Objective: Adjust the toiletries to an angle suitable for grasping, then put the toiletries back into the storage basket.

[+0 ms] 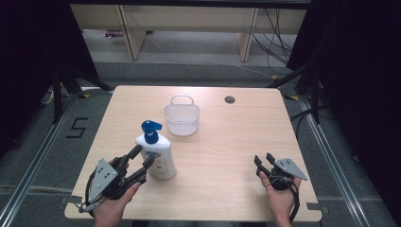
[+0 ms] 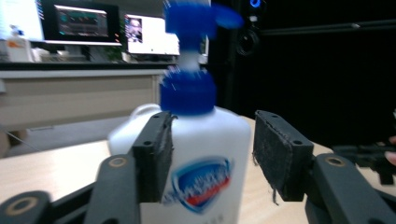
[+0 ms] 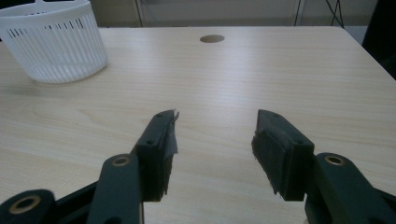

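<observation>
A white soap bottle (image 1: pixel 160 158) with a blue pump top stands upright on the table's front left. My left gripper (image 1: pixel 144 156) is open right at the bottle's near left side. In the left gripper view the bottle (image 2: pixel 205 140) stands close ahead of the spread jaws, wider than the gap between them, and the left gripper (image 2: pixel 212 151) is not closed on it. My right gripper (image 1: pixel 264 160) rests open near the front right edge. In its own view the right gripper (image 3: pixel 215 149) has only bare tabletop between its jaws.
A white slatted plastic basket (image 1: pixel 181 118) with a handle stands behind the bottle near the table's middle, and appears at the far left as basket (image 3: pixel 56 46). A round cable hole (image 1: pixel 230 100) lies at the back. The wooden table (image 1: pixel 222 142) drops off at every edge.
</observation>
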{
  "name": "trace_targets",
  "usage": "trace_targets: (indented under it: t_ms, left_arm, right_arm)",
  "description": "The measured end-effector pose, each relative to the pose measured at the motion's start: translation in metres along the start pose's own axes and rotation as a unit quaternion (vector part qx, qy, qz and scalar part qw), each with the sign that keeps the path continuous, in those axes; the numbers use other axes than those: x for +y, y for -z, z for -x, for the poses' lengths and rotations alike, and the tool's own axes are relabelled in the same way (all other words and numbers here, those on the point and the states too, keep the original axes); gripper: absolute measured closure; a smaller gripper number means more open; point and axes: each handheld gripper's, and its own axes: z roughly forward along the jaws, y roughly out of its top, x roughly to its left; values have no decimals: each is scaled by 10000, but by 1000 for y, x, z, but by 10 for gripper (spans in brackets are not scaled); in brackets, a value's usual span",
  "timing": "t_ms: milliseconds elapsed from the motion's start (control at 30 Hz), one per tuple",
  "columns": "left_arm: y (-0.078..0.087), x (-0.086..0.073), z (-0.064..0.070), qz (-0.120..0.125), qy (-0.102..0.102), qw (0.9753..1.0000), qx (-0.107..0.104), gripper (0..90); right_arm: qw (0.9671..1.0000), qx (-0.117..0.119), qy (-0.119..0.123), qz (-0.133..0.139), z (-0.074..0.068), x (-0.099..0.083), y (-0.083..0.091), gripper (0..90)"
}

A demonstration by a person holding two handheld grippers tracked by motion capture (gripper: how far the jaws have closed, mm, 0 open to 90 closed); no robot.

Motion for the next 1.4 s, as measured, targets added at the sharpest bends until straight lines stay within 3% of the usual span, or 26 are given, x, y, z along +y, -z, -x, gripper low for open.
trace_targets:
  t_ms: [33, 100, 133, 167, 200, 233, 333, 400, 433, 467, 533, 567, 600, 700, 800, 833, 900, 967, 1067, 1100, 1133, 1167, 1233, 1400]
  left_arm:
    - [-1, 2, 0, 19, -4, 10000, 46, 437]
    - [-3, 5, -1, 42, -39, 9999, 138, 420]
    - [-4, 6, -1, 34, -109, 9998, 173, 415]
    - [-5, 7, -1, 19, -142, 9997, 197, 411]
    - [-6, 8, 0, -8, -116, 9997, 232, 408]
    - [-7, 9, 0, -21, -116, 9997, 233, 408]
    - [-11, 9, 1, -29, -153, 9995, 257, 407]
    - [-15, 10, 3, -63, -206, 9993, 290, 407]
    - [-17, 10, 3, -89, -246, 9992, 318, 407]
    - [-18, 10, 4, -90, -239, 9991, 345, 407]
    - [-21, 11, 4, -119, -226, 9988, 425, 407]
    - [-23, 11, 5, -124, -209, 9987, 446, 407]
    - [-24, 12, 5, -124, -200, 9987, 463, 408]
    - [-28, 17, 4, -38, -141, 9986, 501, 438]
    - [-32, 24, 4, 22, -116, 9986, 511, 453]
    - [-34, 26, 3, 21, -153, 9985, 533, 455]
    - [-37, 29, 3, 9, -142, 9984, 547, 461]
    - [-39, 31, 3, -30, -117, 9984, 544, 472]
    - [-41, 35, 4, -17, -112, 9984, 552, 495]
    - [-41, 35, 3, -25, -94, 9984, 566, 504]
    - [-42, 36, 3, -25, -53, 9983, 572, 512]
    - [-42, 37, 3, -43, -50, 9982, 597, 521]
    - [-43, 39, 3, -64, -19, 9981, 613, 533]
    - [-46, 40, 5, -189, -63, 9979, 618, 560]
  right_arm:
    - [10000, -59, 41, -16, 1, 1, 0, 487]
    - [9997, -85, -191, -85, 1, 1, -2, 487]
    - [10000, -78, -32, -25, 4, 1, -4, 487]
    - [9999, -45, -89, -41, 5, 2, -6, 487]
    - [10000, -8, 3, -76, 6, 3, -8, 487]
    - [9999, -74, -91, -58, 5, 4, -10, 487]
    - [9999, -100, 71, -28, 7, 5, -13, 484]
    - [9998, -132, -132, -86, 6, 3, -17, 476]
    - [9999, -67, 28, -108, 9, 3, -18, 473]
    - [9997, -135, -78, -180, 7, 3, -18, 472]
    - [9997, -148, 18, -182, 8, 3, -20, 469]
    - [9995, -111, -227, -202, 4, 3, -19, 468]
    - [9995, -54, -241, -192, 4, 3, -19, 468]
    - [9998, -120, 22, -127, 8, 1, -21, 467]
    - [9996, -31, -141, -230, 6, 1, -18, 464]
    - [9996, -181, -88, -211, 6, 1, -18, 465]
    - [9995, -249, 39, -186, 6, 1, -17, 464]
    - [9998, -192, -18, -58, 3, 0, -17, 460]
    - [9993, -336, 84, -154, 2, 0, -15, 454]
    - [9996, -274, 67, -60, 2, -1, -17, 451]
    - [9995, -237, -119, -174, 0, -1, -15, 446]
    - [9998, -196, 18, -104, 3, -2, -17, 444]
    - [9998, -191, 27, -105, 3, -2, -17, 441]
    - [9997, -175, -95, -113, 1, -2, -17, 437]
